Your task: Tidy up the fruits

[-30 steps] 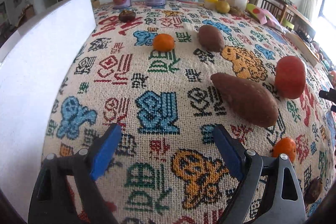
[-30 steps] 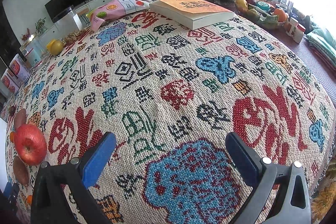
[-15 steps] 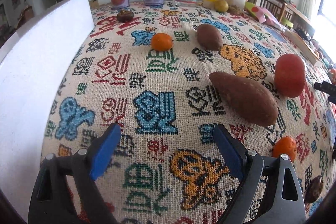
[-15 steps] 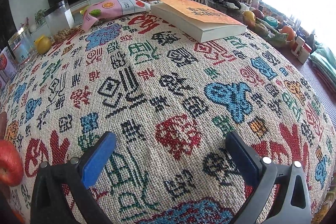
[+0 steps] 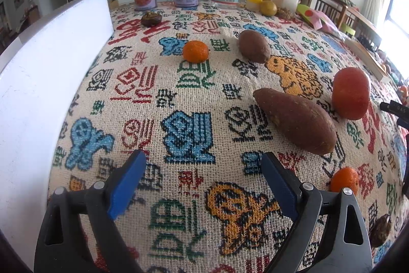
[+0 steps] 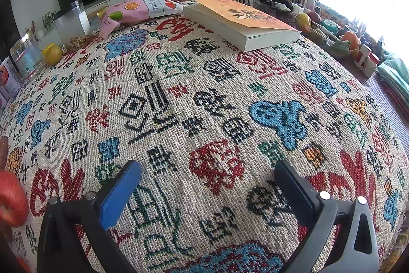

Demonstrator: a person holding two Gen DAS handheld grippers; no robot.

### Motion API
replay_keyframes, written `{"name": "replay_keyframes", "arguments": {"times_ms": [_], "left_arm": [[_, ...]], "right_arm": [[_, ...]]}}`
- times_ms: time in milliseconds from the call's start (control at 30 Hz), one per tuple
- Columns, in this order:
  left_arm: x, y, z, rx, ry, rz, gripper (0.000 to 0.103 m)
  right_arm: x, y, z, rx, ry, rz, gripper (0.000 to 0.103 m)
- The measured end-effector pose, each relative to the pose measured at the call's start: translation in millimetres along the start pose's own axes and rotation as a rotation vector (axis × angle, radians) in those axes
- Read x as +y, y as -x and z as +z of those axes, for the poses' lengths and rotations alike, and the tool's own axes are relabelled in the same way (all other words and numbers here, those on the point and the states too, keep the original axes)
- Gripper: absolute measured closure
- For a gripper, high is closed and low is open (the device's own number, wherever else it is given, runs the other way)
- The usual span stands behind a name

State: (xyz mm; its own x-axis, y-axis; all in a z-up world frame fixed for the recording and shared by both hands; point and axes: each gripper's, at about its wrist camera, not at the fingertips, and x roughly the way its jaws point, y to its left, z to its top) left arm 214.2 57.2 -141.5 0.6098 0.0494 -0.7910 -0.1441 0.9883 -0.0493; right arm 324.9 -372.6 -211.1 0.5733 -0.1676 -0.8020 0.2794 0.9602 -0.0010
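Left wrist view shows the left gripper (image 5: 202, 181) with fingers spread wide, holding nothing (ready to grab), while fruits like the orange (image 5: 195, 51) wait scattered on the desk (image 5: 153, 99). The right gripper (image 6: 208, 188) is spread and empty too.

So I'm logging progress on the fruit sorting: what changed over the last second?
The right gripper swung its view rightwards: the red apple slid to the frame's left edge and the book came closer. Nothing was grasped. The left gripper and the fruits kept their places; both grippers open, empty.
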Motion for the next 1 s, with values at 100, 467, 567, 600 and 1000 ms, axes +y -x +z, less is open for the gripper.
{"name": "replay_keyframes", "arguments": {"times_ms": [100, 467, 567, 600, 1000], "left_arm": [[-0.9, -0.2, -0.2, 0.001, -0.004, 0.005, 0.01], [-3.4, -1.4, 0.0, 0.006, -0.013, 0.015, 0.01], [-3.4, -1.8, 0.0, 0.006, -0.015, 0.018, 0.01], [-3.3, -1.7, 0.0, 0.006, -0.015, 0.017, 0.01], [-3.1, -1.5, 0.3, 0.006, -0.016, 0.017, 0.01]], "right_arm": [[0.2, 0.0, 0.0, 0.0, 0.0, 0.0, 0.0], [0.3, 0.1, 0.1, 0.0, 0.0, 0.0, 0.0], [0.1, 0.1, 0.1, 0.0, 0.0, 0.0, 0.0], [-0.2, 0.0, 0.1, 0.0, 0.0, 0.0, 0.0], [-0.4, 0.0, 0.2, 0.0, 0.0, 0.0, 0.0]]}}
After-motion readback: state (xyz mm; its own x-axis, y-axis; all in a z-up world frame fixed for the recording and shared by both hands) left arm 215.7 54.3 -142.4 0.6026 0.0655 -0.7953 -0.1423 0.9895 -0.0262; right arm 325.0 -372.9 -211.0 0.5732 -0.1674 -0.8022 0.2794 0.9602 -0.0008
